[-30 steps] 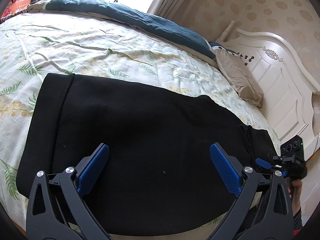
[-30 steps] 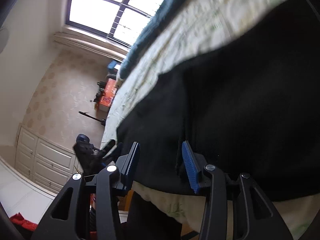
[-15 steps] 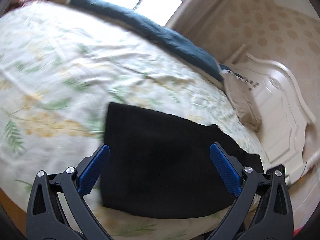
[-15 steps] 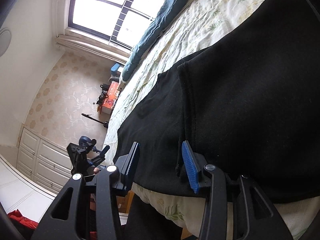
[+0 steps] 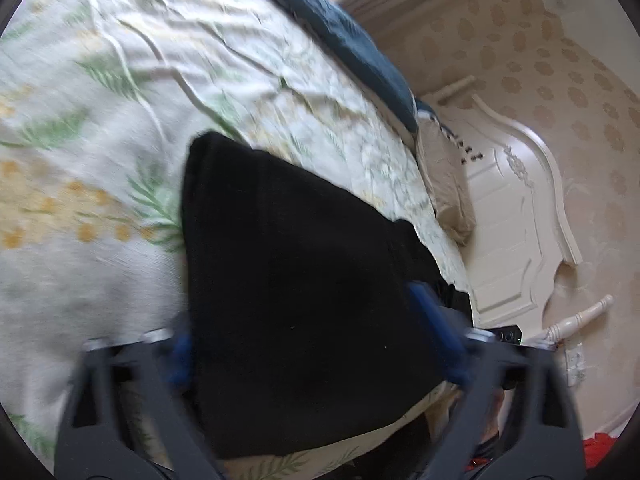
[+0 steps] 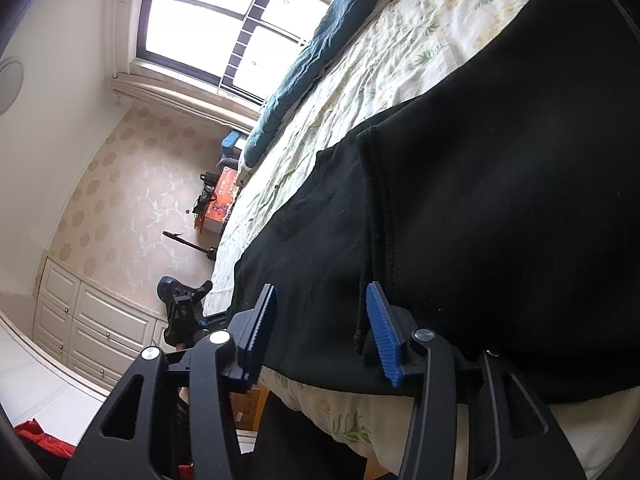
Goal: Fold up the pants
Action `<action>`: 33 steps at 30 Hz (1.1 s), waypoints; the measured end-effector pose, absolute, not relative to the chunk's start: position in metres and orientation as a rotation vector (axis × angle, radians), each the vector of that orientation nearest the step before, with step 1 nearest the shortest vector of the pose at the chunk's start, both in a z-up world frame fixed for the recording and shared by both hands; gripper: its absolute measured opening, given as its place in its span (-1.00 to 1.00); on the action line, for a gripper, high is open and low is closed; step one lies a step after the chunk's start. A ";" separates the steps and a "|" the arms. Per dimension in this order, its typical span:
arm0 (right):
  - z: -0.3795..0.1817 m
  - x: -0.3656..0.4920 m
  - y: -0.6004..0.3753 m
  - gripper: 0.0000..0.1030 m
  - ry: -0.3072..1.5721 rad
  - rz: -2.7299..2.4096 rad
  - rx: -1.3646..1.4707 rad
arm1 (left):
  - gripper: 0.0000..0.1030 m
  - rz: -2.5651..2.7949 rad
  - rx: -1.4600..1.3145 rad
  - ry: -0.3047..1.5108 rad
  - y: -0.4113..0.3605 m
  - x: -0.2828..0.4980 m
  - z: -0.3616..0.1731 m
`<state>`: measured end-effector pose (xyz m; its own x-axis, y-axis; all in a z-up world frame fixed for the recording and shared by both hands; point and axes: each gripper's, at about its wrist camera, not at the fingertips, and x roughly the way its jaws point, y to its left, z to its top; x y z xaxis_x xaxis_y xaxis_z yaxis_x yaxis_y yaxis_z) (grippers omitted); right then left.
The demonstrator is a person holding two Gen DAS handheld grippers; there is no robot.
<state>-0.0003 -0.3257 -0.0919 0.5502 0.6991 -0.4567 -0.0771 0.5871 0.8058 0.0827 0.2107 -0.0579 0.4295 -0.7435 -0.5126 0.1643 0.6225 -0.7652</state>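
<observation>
The left gripper [image 5: 316,344] has shifted to the end of the black fabric pants [image 5: 304,292], its jaws closing around it. The right gripper [image 6: 320,332] is opening over the waistband. Pants lie on the near edge of a leaf-print bedspread [image 5: 100,160].

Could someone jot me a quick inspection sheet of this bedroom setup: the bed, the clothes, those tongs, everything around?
Surface: leaf-print cotton bedsheet, wrinkled.
Job's things: black fabric pants, flat near the bed's edge.
Clutter: beige pillow; dark teal blanket.
Grippers: left tongs closing, pants between the blurred pads; right tongs opening over the pants' edge.
Cables: nothing seen.
Surroundings: white carved headboard, bright window, white drawers.
</observation>
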 end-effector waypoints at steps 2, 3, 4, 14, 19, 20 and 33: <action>-0.089 -0.001 -0.322 0.07 0.866 0.525 0.812 | -0.50 -0.627 -0.704 1.037 0.201 0.088 -0.070; -0.088 -0.001 -0.319 0.12 0.864 0.525 0.800 | -0.53 -0.625 -0.699 1.043 0.197 0.090 -0.073; -0.087 -0.001 -0.317 0.16 0.861 0.525 0.792 | -0.57 -0.628 -0.699 1.038 0.197 0.089 -0.073; -0.081 0.001 -0.305 0.40 0.837 0.519 0.758 | -0.71 -0.620 -0.684 0.996 0.188 0.078 -0.034; -0.080 0.002 -0.301 0.48 0.825 0.514 0.730 | -0.72 -0.693 -0.631 0.929 0.161 0.067 0.012; -0.080 0.002 -0.301 0.49 0.820 0.513 0.726 | -0.72 -0.711 -0.606 0.916 0.150 0.064 0.023; -0.069 -0.016 -0.301 0.60 0.770 0.482 0.661 | -0.72 -0.823 -0.369 0.885 0.008 0.052 0.080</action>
<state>-0.0159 -0.3010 -0.0685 0.6289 0.6158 -0.4747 -0.1584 0.6992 0.6972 0.0524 0.0078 0.0801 0.3619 -0.7635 -0.5349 0.4780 0.6446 -0.5966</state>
